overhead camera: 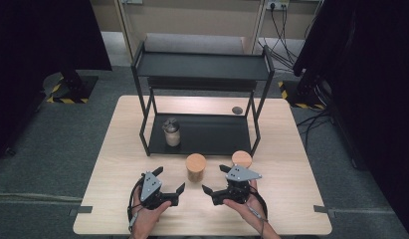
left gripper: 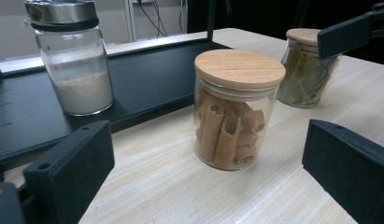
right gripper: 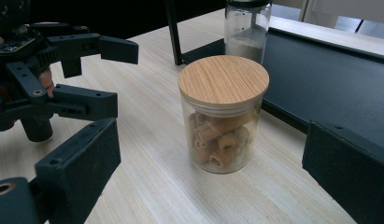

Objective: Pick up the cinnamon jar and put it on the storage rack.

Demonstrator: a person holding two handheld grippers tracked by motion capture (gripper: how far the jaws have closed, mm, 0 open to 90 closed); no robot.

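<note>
Cinnamon-stick jar (overhead camera: 195, 167), glass with wooden lid, upright on table (overhead camera: 291, 209), just in front of black shelf rack (overhead camera: 202, 133). Left gripper (overhead camera: 168, 185) near jar's left, jaws spread wide, holding nothing. Right gripper (overhead camera: 215, 180) near jar's right, jaws likewise released. Bay-leaf jar (overhead camera: 241, 159) just right of cinnamon-stick jar, apart from it. White-powder shaker (overhead camera: 171, 132) behind it, on rack's lower shelf.
</note>
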